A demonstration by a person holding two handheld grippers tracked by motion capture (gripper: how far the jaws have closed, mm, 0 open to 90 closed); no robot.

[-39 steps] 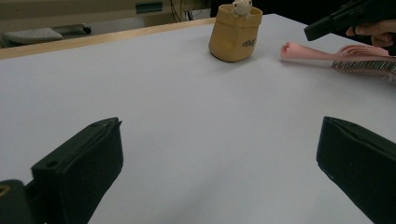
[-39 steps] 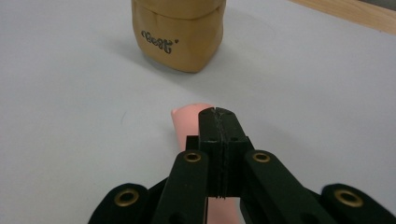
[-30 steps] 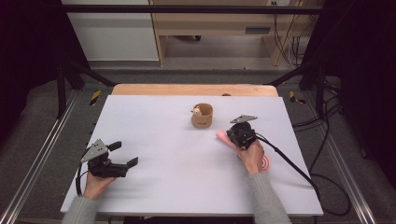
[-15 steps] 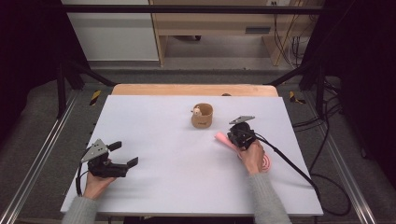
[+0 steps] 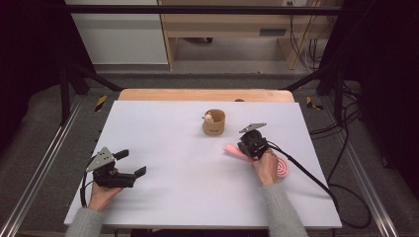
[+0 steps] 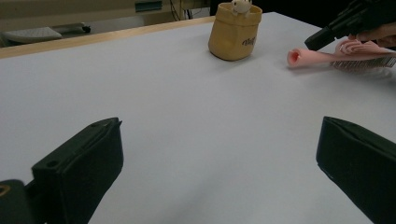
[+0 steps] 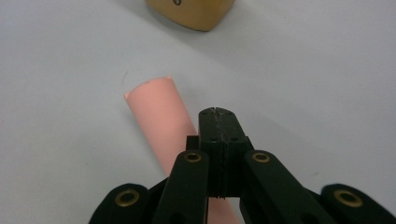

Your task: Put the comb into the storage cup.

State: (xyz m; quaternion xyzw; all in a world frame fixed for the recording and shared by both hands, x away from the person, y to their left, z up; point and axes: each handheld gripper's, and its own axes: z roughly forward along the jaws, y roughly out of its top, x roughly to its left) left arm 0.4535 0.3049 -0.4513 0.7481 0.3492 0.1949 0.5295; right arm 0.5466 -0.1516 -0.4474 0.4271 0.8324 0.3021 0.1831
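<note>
A pink toy with a tube handle (image 5: 232,149) (image 7: 159,121) (image 6: 303,56) and a round swirled head (image 5: 283,168) lies on the white table right of the middle. My right gripper (image 5: 244,147) (image 7: 219,114) is shut, its tips together just over the handle, with nothing seen between the pads. The handle runs on under the jaws. In the left gripper view that gripper (image 6: 322,36) shows at the far right. A tan cup (image 5: 214,123) (image 6: 233,32) (image 7: 191,11) with a small cream figure (image 5: 209,117) in it stands just beyond. My left gripper (image 5: 132,163) (image 6: 219,158) rests open at the front left, holding nothing.
The white tabletop (image 5: 173,143) has a wooden strip (image 5: 197,95) along its far edge. Black cable (image 5: 316,180) trails from the right gripper off the table's right side. Metal rails (image 5: 44,163) run beside the table, and a wooden shelf unit (image 5: 232,29) stands beyond.
</note>
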